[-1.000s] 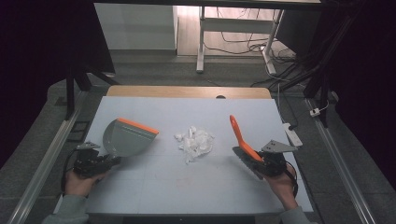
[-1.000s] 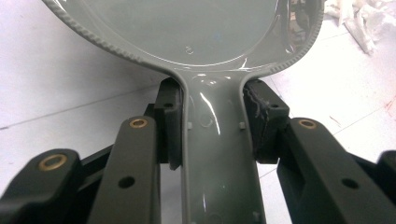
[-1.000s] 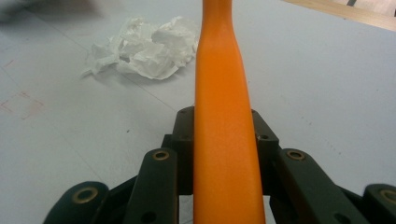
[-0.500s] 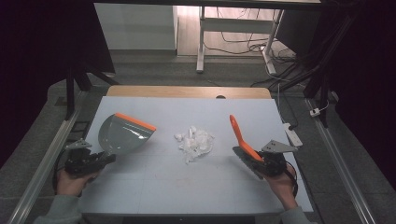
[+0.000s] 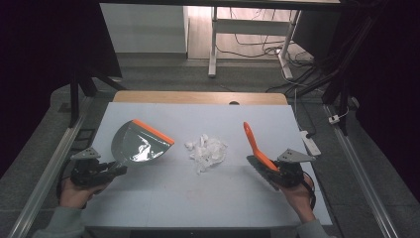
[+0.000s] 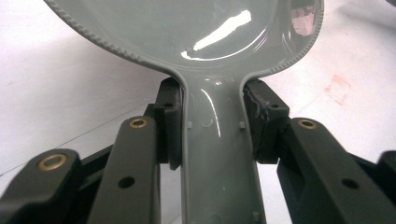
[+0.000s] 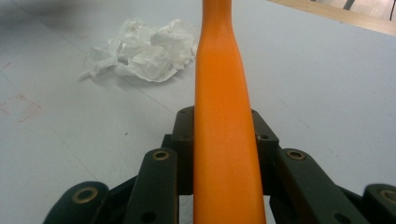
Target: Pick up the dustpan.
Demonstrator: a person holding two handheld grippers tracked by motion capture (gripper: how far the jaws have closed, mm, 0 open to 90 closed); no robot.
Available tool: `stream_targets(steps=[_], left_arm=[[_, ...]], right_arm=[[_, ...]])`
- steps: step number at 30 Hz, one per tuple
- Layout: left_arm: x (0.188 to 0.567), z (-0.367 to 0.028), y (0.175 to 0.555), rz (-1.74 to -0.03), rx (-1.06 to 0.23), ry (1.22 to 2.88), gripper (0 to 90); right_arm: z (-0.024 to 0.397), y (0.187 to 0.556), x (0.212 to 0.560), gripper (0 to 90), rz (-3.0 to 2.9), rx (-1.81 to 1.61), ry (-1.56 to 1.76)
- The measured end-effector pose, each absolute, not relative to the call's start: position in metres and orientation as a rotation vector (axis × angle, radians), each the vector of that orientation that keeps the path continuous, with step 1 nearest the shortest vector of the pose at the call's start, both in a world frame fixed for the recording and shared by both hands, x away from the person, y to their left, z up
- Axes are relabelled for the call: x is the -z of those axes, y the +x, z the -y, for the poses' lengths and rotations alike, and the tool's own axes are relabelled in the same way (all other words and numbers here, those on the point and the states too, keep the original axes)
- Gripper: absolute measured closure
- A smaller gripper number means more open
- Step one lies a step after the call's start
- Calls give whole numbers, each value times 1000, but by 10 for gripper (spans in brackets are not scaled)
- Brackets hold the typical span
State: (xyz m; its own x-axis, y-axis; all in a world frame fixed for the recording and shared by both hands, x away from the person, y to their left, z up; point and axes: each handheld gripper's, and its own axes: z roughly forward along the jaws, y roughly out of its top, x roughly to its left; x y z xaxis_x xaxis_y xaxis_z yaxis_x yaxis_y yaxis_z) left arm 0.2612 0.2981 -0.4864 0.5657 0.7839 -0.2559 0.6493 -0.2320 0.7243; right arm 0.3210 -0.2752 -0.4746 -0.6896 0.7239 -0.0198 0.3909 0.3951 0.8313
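Left tongs clamped on dustpan, right tongs clamped on orange brush; crumpled tissue mid-tabletop, between both, slightly nearer the right hand's brush.

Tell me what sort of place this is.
Probably a lab or workshop test bench: a bare white table with metal rails alongside, loose cables on the floor behind, and a power strip at the table's edge.
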Motion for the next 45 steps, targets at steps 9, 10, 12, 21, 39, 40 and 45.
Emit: stream_targets(steps=[9, 10, 12, 21, 39, 40, 45], left_arm=[[485, -285, 261, -1087, -166, 2010, 613], [485, -285, 261, -1078, -160, 2016, 613], [486, -284, 260, -1062, -147, 2026, 613], [488, -276, 261, -1011, -98, 2089, 613], [491, -260, 259, -889, -38, 2198, 613], [491, -260, 259, -879, -37, 2207, 613], [489, -263, 257, -872, -29, 2206, 613]], right_arm=[[275, 321, 475, 702, -2274, -1208, 963], [275, 321, 475, 702, -2275, -1207, 962], [275, 321, 475, 702, -2280, -1204, 962], [275, 321, 475, 702, -2282, -1201, 960], [274, 322, 476, 702, -2289, -1203, 966], [274, 322, 476, 702, -2289, -1203, 966], [275, 321, 475, 702, -2281, -1208, 966]])
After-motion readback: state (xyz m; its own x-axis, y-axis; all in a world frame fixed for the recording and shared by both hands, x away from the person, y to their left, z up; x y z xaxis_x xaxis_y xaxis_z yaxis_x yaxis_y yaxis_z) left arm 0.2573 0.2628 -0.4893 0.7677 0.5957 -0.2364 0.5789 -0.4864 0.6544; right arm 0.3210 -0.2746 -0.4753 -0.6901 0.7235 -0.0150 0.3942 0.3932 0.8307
